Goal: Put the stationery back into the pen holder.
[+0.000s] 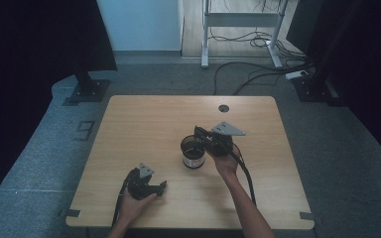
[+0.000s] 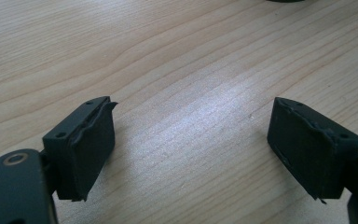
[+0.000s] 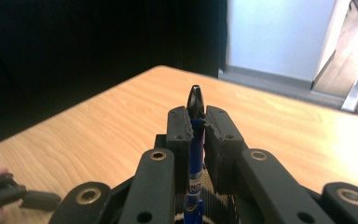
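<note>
Right tongs point(image 3: 196, 128) clamp a blue pen point(image 3: 196, 154); left tongs point(image 2: 191, 149) gape over the table point(image 2: 177, 70)

A blue pen point(image 3: 195, 158) with a black tip stands upright, clamped between the jaws of the right tool point(image 3: 196, 123), just above a dark mesh cup point(image 1: 192, 151) resting right of centre on the wooden surface point(image 1: 144, 129).

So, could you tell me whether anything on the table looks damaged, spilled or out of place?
Nothing spilled or askew. The dark mesh pen cup stands upright on the light wooden table. One small oddity: the left gripper has frayed, ragged pad edges on its fingers.
</note>
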